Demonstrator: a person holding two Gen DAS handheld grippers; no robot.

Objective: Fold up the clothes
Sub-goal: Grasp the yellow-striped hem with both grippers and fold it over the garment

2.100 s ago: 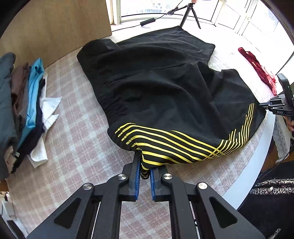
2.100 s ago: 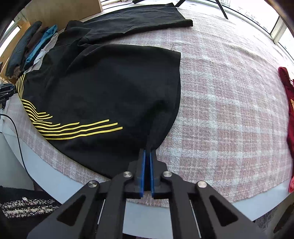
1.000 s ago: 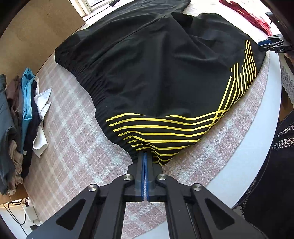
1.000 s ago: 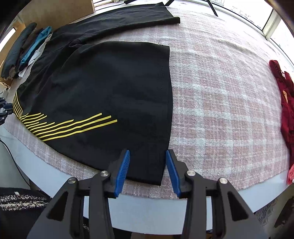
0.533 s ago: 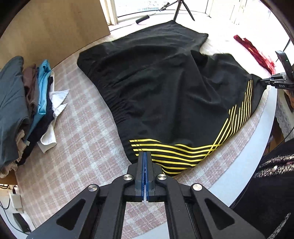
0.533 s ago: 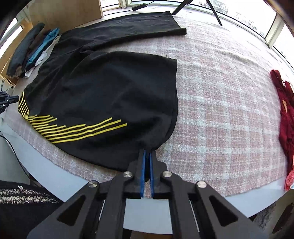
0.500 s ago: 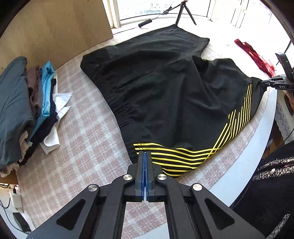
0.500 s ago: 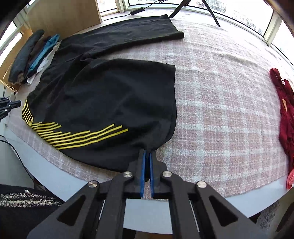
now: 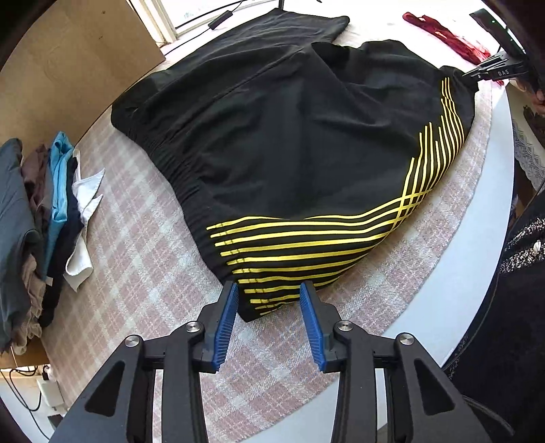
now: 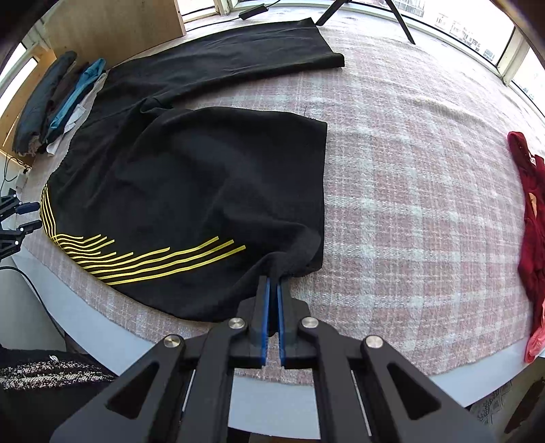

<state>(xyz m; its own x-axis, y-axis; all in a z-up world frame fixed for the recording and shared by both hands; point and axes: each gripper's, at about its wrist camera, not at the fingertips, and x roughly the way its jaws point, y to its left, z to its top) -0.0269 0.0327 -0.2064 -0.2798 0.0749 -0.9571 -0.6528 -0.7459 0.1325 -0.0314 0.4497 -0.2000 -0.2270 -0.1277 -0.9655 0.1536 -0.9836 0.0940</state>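
Observation:
Black trousers with yellow stripes lie folded over on the pink plaid tablecloth. My left gripper is open, its blue pads on either side of the striped corner, which rests on the cloth. My right gripper is shut on the black hem corner of the trousers near the table's front edge. The right gripper also shows at the far right of the left wrist view, and the left gripper at the left edge of the right wrist view.
A pile of folded clothes lies at the left on the table. A red garment lies at the right. A wooden board stands at the back left. The white table edge curves close by. A tripod leg stands behind.
My left gripper has opened and let go of the striped corner, which now lies on the cloth. My right gripper, open a second ago, stays shut on the hem.

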